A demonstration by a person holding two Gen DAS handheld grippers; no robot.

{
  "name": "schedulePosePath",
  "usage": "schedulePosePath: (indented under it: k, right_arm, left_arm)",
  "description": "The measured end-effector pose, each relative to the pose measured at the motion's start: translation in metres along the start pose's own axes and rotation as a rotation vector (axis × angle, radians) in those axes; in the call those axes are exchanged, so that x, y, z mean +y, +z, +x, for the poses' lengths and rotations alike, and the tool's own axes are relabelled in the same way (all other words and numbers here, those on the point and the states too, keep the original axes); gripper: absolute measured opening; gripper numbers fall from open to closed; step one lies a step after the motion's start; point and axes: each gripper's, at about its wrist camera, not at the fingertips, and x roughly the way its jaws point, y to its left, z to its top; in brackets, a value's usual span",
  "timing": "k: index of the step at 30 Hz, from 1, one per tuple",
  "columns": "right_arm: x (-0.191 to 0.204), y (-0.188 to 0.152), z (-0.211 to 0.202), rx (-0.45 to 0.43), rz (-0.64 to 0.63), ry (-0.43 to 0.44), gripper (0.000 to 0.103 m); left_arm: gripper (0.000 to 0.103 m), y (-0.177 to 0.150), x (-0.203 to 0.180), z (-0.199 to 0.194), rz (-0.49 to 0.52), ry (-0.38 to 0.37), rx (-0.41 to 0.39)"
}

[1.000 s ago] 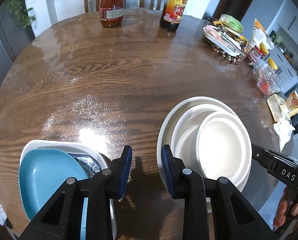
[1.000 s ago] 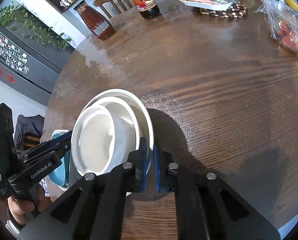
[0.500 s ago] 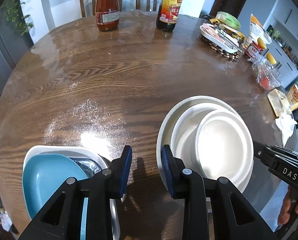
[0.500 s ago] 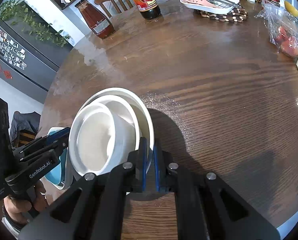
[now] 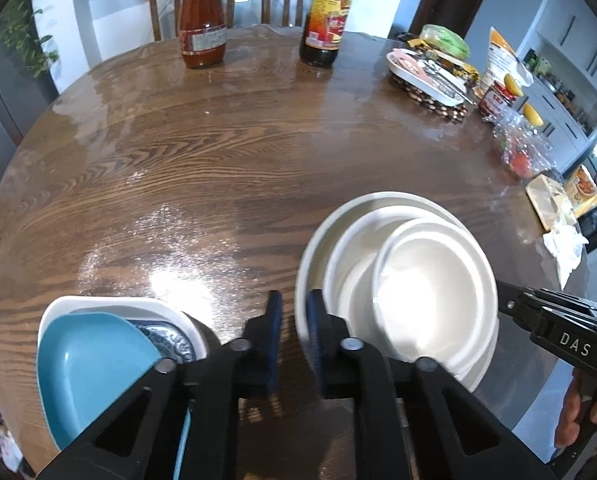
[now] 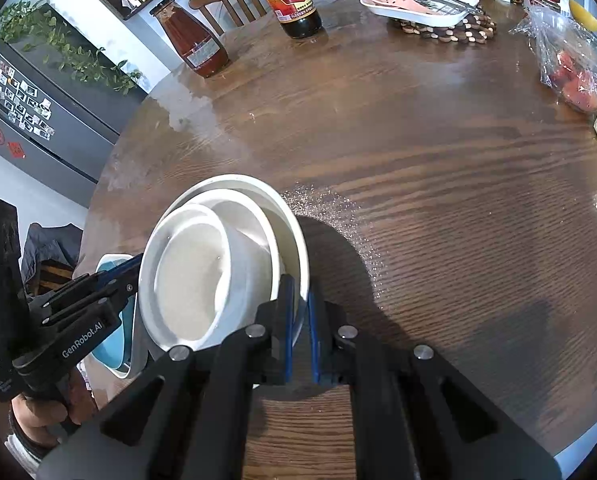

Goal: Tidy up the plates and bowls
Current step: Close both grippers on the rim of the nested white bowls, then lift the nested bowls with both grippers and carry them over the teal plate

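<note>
1. Left of the white stack sit three nested dishes: a rounded-square white dish (image 5: 98, 304), a blue-and-white patterned dish (image 5: 170, 340) in it, and a smooth teal plate (image 5: 90, 360) on top.
2. The left gripper (image 5: 292, 308) is at the stack's left edge. Its blue-padded jaws are nearly together, with the rim of the large plate (image 5: 318, 224) between them. A second ago they stood clearly wider apart beside that rim.
3. The white stack has three round, glossy pieces. The large plate lies on the table (image 5: 218, 160) at its near edge. A middle bowl (image 5: 346, 248) sits in the plate, and a small bowl (image 5: 430, 280) in that one, off-centre toward the stack's right. The stack lies where it lay a second ago.
4. The right gripper (image 6: 300, 292) is at the stack's right edge, pinched shut on the large plate's rim, just as it was a second ago.
5. Beyond the stack, across the table, stand two bottles well apart from it. One is a red sauce bottle (image 5: 201, 28), the other a dark bottle (image 5: 325, 28) with a red and yellow label. Two wooden chair backs show behind them.
6. The table is round and of dark, strongly grained wood with a shiny surface.
</note>
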Motion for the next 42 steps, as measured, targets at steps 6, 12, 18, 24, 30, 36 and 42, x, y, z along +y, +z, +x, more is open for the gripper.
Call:
schedulePosePath:
  k: [6, 12, 18, 24, 30, 36, 42]
  right_arm:
    - [-0.0010, -0.0020, -0.0005, -0.003, 0.006, 0.006, 0.010]
    - [0.0001, -0.0034, -0.0011, -0.005, 0.006, 0.006, 0.010]
    - [0.0014, -0.0042, -0.0017, -0.006, 0.001, -0.002, 0.010]
    - [0.0019, -0.0040, -0.0017, -0.005, 0.001, -0.004, 0.010]
    - [0.0027, -0.0037, -0.0014, -0.003, 0.000, -0.004, 0.010]
    - [0.0027, -0.0031, -0.0010, -0.005, -0.002, -0.009, 0.010]
    - [0.0016, -0.0041, -0.0009, -0.012, -0.003, -0.012, 0.010]
  left_arm:
    - [0.005, 0.0011, -0.0007, 0.0011, -0.002, -0.002, -0.002]
    - [0.005, 0.0010, -0.0009, 0.0018, -0.004, -0.004, -0.007]
    - [0.005, -0.0008, 0.0002, 0.0005, -0.001, -0.005, -0.013]
    - [0.005, -0.0006, -0.0004, 0.0004, -0.001, -0.005, -0.013]
    - [0.005, -0.0005, -0.0006, 0.0003, 0.002, -0.004, -0.013]
    - [0.005, -0.0003, 0.0004, -0.0002, -0.012, -0.007, -0.015]
    - [0.004, 0.0007, -0.0030, -0.0005, -0.022, 0.006, -0.021]
